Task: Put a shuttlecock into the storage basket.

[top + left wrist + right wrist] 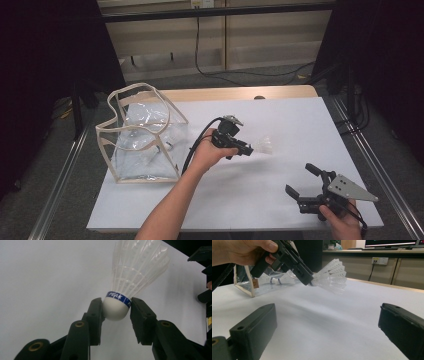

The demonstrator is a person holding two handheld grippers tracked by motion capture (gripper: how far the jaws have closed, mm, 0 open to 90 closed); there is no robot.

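Note:
A white shuttlecock [130, 272] with a blue band and a round cork head is clamped by its head in my left gripper [116, 308], feathers pointing away. In the high view that left gripper [248, 148] hangs above the middle of the white table, the shuttlecock [264, 146] at its tip. The right gripper view shows the same shuttlecock [332, 277] held off the table. My right gripper [298, 181] rests near the table's front right corner, jaws wide apart with nothing between them [327, 327].
A clear plastic bag [142, 135] with beige trim stands on the table's left side, and more shuttlecocks [277, 280] lie inside it. The white table sheet [280, 190] ends at a wooden edge at the back. Metal rails run along both sides.

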